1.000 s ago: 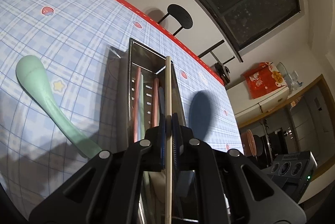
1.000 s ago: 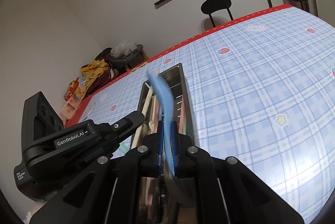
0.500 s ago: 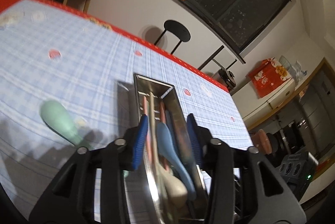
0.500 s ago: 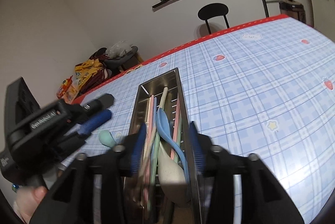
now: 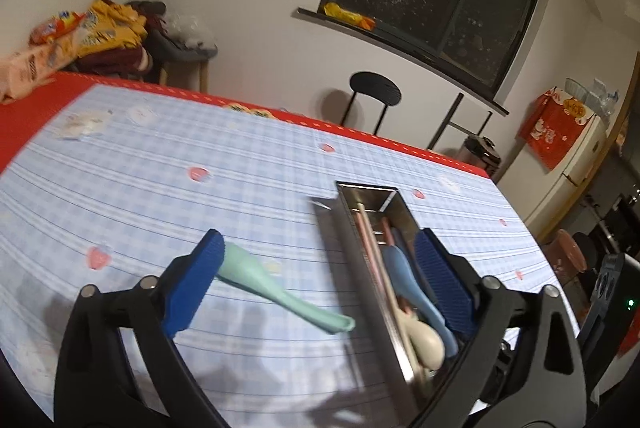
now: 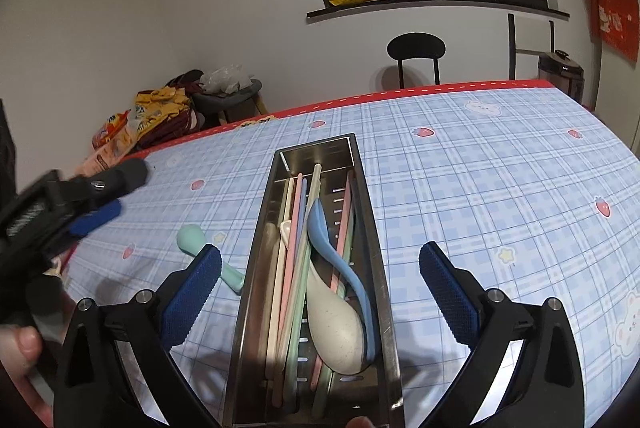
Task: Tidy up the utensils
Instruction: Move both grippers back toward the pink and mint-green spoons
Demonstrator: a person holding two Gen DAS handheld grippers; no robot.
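Note:
A steel utensil tray (image 6: 366, 196) (image 5: 344, 240) lies on the blue checked tablecloth. It holds several pastel chopsticks (image 6: 294, 236), a blue spoon (image 6: 332, 248) (image 5: 408, 280) and a cream spoon (image 6: 334, 328) (image 5: 426, 338). A mint green spoon (image 5: 276, 288) (image 6: 196, 242) lies on the cloth left of the tray. My left gripper (image 5: 320, 276) is open and empty above the green spoon and the tray's near end; it also shows in the right wrist view (image 6: 92, 204). My right gripper (image 6: 320, 292) is open and empty, straddling the tray.
The table (image 6: 500, 188) has a red border at its far edge. A black chair (image 6: 416, 52) stands behind it. A stool with bags and snack packets (image 6: 160, 116) stands at the far left. A red bag (image 5: 556, 132) sits on a cabinet at right.
Both grippers opened: the left let go of a cream chopstick and the right of the blue spoon, both now in the tray. The left gripper then swung left, toward the green spoon.

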